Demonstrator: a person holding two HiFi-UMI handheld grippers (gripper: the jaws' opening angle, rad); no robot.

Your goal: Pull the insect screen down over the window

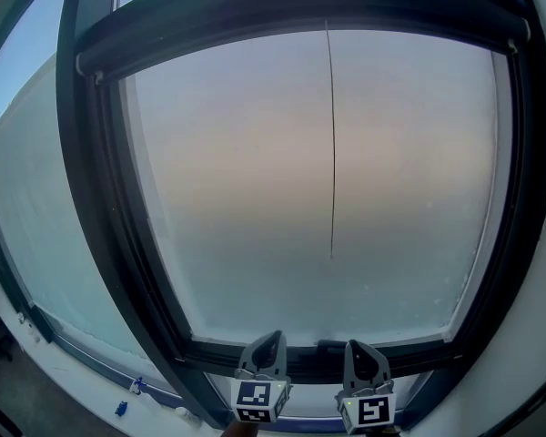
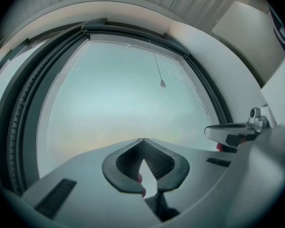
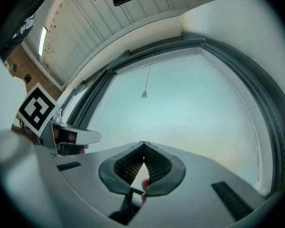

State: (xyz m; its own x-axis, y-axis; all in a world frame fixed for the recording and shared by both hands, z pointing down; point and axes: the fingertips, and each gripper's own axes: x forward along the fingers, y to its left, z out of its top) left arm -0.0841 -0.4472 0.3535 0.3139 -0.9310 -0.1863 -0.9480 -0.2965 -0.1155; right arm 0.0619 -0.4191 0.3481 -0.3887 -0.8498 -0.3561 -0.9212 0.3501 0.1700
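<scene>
the left gripper (image 1: pixel 271 340), low at the bottom frame (image 1: pixel 314 355), has its jaws pressed together on nothing. the insect screen seems rolled away in the dark top box (image 1: pixel 300 16), its thin pull cord (image 1: pixel 331 153) hanging down the glass (image 1: pixel 237 198). the right gripper (image 1: pixel 357 346) is also closed, empty. i judge this the reach; next, open and pinch the cord's end.

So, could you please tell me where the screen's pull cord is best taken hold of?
Probably the pull cord near its lower end, just above the small end piece, approached from the room side with jaws either side: it hangs thin and vertical before the pane, and the end piece should stop slipping.
</scene>
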